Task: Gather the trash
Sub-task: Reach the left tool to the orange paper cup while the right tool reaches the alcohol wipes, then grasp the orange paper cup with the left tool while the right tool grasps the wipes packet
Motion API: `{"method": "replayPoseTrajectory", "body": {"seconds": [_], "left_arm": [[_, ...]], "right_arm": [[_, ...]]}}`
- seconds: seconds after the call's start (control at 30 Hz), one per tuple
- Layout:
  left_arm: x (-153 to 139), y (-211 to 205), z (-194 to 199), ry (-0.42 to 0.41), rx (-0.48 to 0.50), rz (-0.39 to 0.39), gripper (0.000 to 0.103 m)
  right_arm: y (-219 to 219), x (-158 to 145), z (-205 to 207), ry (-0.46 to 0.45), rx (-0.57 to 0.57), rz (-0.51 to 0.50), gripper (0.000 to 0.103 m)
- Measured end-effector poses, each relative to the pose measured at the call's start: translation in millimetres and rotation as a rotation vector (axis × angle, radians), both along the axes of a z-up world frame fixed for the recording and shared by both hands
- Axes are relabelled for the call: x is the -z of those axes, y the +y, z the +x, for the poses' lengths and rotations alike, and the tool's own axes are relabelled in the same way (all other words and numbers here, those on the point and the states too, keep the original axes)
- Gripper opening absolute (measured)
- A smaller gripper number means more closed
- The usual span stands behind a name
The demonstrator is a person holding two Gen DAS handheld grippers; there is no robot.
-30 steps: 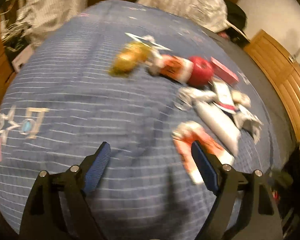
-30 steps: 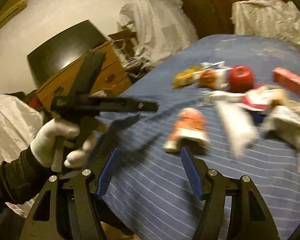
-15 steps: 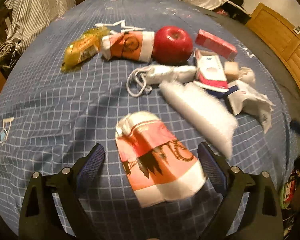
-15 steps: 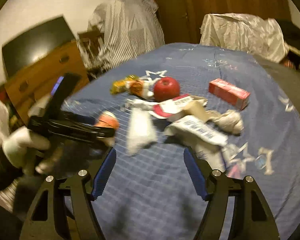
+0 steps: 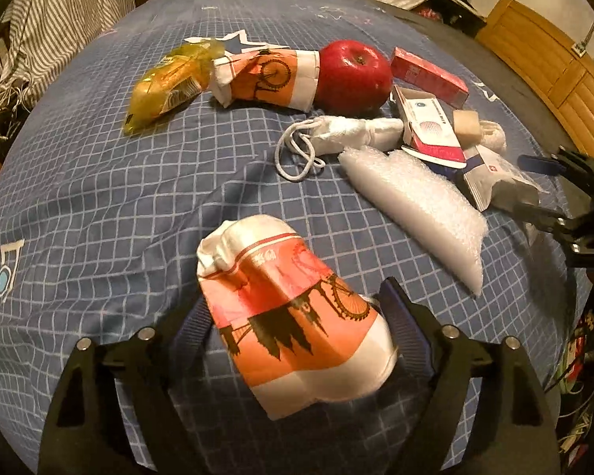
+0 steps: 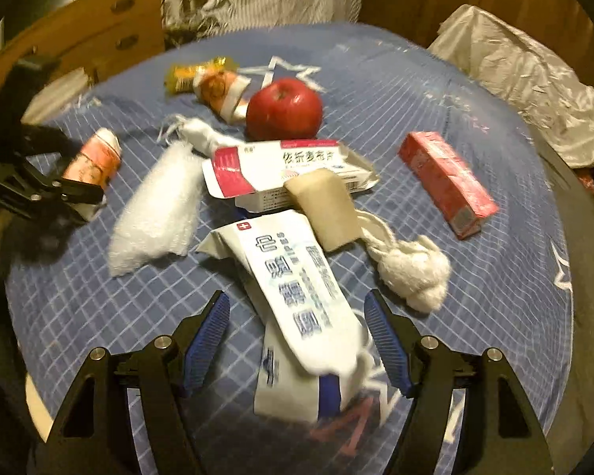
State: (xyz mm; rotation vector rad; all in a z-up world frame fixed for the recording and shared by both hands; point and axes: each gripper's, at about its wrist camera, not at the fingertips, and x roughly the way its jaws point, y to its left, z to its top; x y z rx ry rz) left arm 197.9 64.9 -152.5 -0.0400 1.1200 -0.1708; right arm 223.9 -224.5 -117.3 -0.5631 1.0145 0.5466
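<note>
Trash lies on a blue checked cloth [image 5: 99,206]. My left gripper [image 5: 293,316] is open, its jaws on either side of a crushed orange-and-white paper cup [image 5: 297,316]; that cup also shows in the right wrist view [image 6: 95,162]. My right gripper [image 6: 297,332] is open around a white wet-wipes packet [image 6: 297,289]. Other trash: a second crushed cup [image 5: 269,75], a yellow wrapper [image 5: 166,87], bubble wrap [image 5: 419,206], a white medicine box [image 6: 289,170], a red box [image 6: 447,182], a tissue wad [image 6: 412,273].
A red apple [image 5: 352,75] sits among the trash. A white drawstring pouch [image 5: 336,134] lies beside it. Wooden drawers [image 6: 99,43] stand at the left, striped cloth [image 5: 59,12] and a crumpled plastic bag [image 6: 526,75] beyond the cloth.
Both grippers moved forward and down: the left now brackets the near paper cup, the right swung from the left side over to the wet-wipes packet.
</note>
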Motion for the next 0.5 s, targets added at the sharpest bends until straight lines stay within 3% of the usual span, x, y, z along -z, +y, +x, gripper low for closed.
{"method": "replayPoseTrajectory", "body": {"seconds": [0.13, 0.2, 0.23, 0.4, 0.5], "left_arm": [[2.2, -2.8, 3.7, -0.004, -0.014, 0.008, 0.081], [3.7, -5.6, 5.4, -0.02, -0.028, 0.018, 0.078], [4.1, -6.1, 5.7, -0.029, -0.037, 0.021, 0.076], [0.2, 4.4, -3.0, -0.082, -0.086, -0.029, 0.058], [-5.4, 6.7, -9.7, -0.115, -0.103, -0.043, 0.049]], "right_arm": [[12.9, 14.5, 9.4, 0.029, -0.016, -0.029, 0.071], [15.9, 16.2, 9.1, 0.01, -0.001, -0.023, 0.056], [16.1, 16.1, 7.8, 0.002, 0.009, -0.017, 0.056], [11.0, 9.2, -10.8, -0.092, 0.109, 0.045, 0.042], [0.8, -2.2, -30.5, -0.15, 0.208, 0.134, 0.039]]}}
